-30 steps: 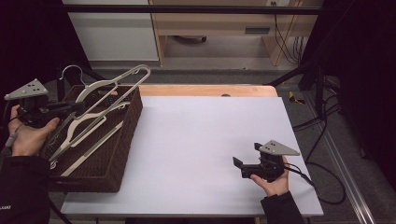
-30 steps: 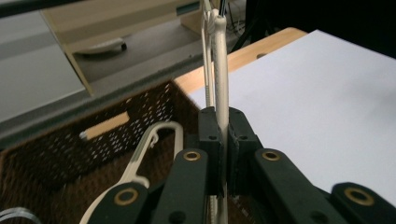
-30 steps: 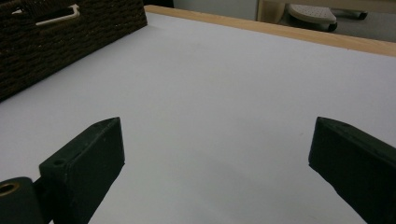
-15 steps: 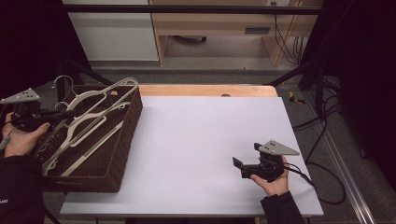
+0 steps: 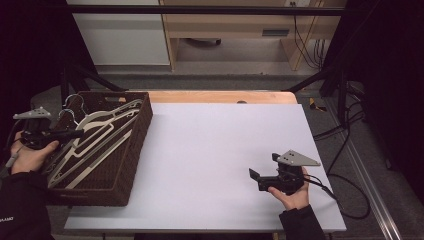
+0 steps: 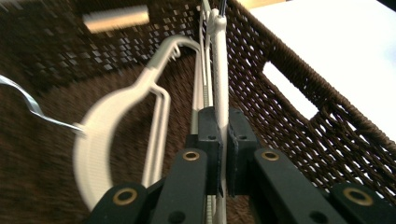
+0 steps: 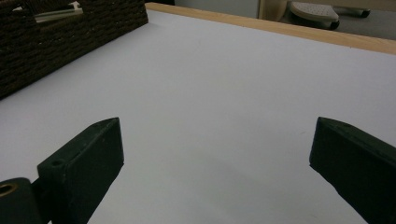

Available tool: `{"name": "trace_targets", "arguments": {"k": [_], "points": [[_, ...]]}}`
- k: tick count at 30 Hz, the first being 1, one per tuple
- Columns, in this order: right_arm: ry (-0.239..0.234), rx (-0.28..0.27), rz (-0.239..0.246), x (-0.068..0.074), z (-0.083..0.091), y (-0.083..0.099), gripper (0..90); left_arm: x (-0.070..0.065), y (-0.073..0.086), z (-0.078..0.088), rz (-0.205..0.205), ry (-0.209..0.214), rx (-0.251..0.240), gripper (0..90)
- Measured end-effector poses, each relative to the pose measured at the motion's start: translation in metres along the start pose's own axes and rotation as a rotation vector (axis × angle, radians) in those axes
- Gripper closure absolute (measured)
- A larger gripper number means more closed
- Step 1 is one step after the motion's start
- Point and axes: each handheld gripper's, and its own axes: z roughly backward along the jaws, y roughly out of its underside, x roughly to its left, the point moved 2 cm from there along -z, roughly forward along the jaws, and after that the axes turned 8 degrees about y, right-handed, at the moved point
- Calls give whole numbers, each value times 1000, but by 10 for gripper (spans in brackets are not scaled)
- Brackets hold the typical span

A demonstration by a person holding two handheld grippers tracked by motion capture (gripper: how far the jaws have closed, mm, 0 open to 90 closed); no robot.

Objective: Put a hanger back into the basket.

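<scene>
A dark brown wicker basket (image 5: 131, 150) stands at the table's left side with several white hangers (image 5: 102, 131) lying in it. My left gripper (image 5: 76, 133) reaches in over the basket's left rim and is shut on the thin edge of one white hanger (image 6: 219, 70), pinched between the pads of my left gripper (image 6: 223, 126). Another white hanger (image 6: 116, 116) with a metal hook (image 6: 28, 105) lies beside it, blurred. My right gripper (image 5: 264, 168) rests low at the table's front right, open, with nothing between the jaws of my right gripper (image 7: 217, 135).
The white table top (image 5: 220, 145) stretches between the basket and the right hand, with a wooden strip (image 5: 220, 96) along its far edge. The basket's side wall (image 7: 56, 42) has a handle slot (image 6: 289, 91). Cables (image 5: 345, 150) hang off the right side.
The left gripper has sunk and drawn back to the left with the hanger, which now lies lower in the basket instead of sticking up over the rim. The right gripper has kept still.
</scene>
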Motion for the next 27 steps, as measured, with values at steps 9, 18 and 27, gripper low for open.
{"name": "trace_targets", "arguments": {"k": [9, 18, 27], "points": [[-6, -1, 0, 0, 0, 0, 33, 4, 17, -13, 113, -43, 64, 839], [-2, 1, 2, 0, 0, 0, 33, 9, 31, -1, 198, -226, 49, 649], [2, -8, 1, 0, -1, 0, 32, -30, 27, 17, 76, -253, -165, 325]]}}
